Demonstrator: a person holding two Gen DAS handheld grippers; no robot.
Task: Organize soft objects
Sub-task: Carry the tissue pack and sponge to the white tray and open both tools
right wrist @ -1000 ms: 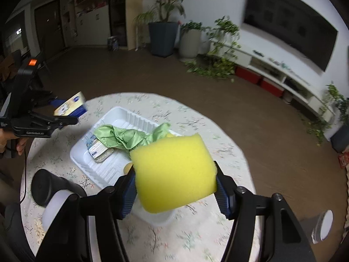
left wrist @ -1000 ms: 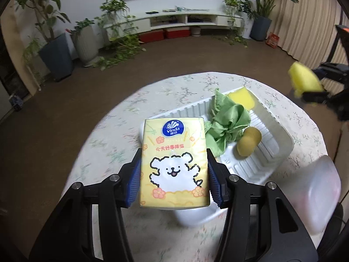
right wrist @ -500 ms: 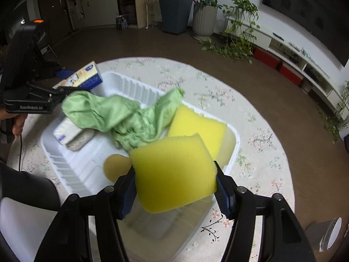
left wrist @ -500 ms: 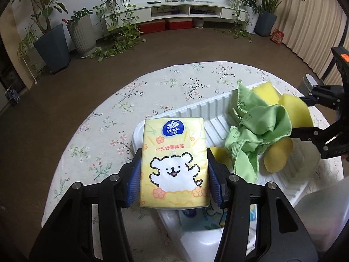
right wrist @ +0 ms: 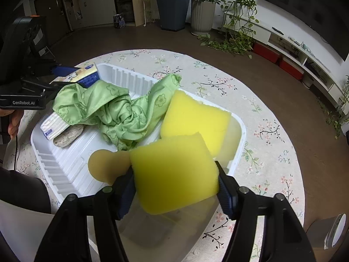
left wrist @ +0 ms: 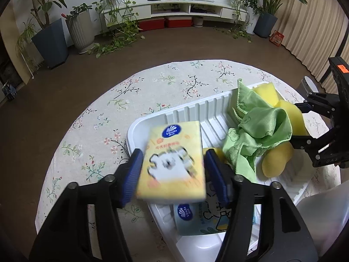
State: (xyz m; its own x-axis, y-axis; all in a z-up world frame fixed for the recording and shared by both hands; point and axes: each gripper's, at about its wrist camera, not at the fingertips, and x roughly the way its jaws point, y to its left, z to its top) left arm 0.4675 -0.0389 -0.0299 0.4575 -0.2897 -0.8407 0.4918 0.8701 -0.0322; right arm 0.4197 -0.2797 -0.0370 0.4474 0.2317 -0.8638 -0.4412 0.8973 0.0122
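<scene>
My left gripper (left wrist: 173, 160) has opened; the yellow tissue pack (left wrist: 173, 160) between its jaws is blurred and tilted, slipping down over the near end of the white tray (left wrist: 187, 113). My right gripper (right wrist: 174, 175) has its jaws wide beside a yellow sponge (right wrist: 174, 170) that sits loosely between them over the tray's (right wrist: 65, 174) near corner. In the tray lie a green cloth (right wrist: 113, 109), a second yellow sponge (right wrist: 196, 120), a tan pear-shaped sponge (right wrist: 106, 166), a white tissue pack (right wrist: 54, 126) and a grey pumice stone (right wrist: 67, 138).
The tray sits on a round table with a floral cloth (left wrist: 130, 91). A blue-and-white tissue pack (left wrist: 200, 220) lies in the tray under my left gripper. A clear plastic lid or box (left wrist: 322, 218) stands at the right. Potted plants and a TV shelf stand far behind.
Both grippers moved down to the tray and opened. The tissue pack has tilted and is dropping from the left jaws. The sponge is loose between the right jaws.
</scene>
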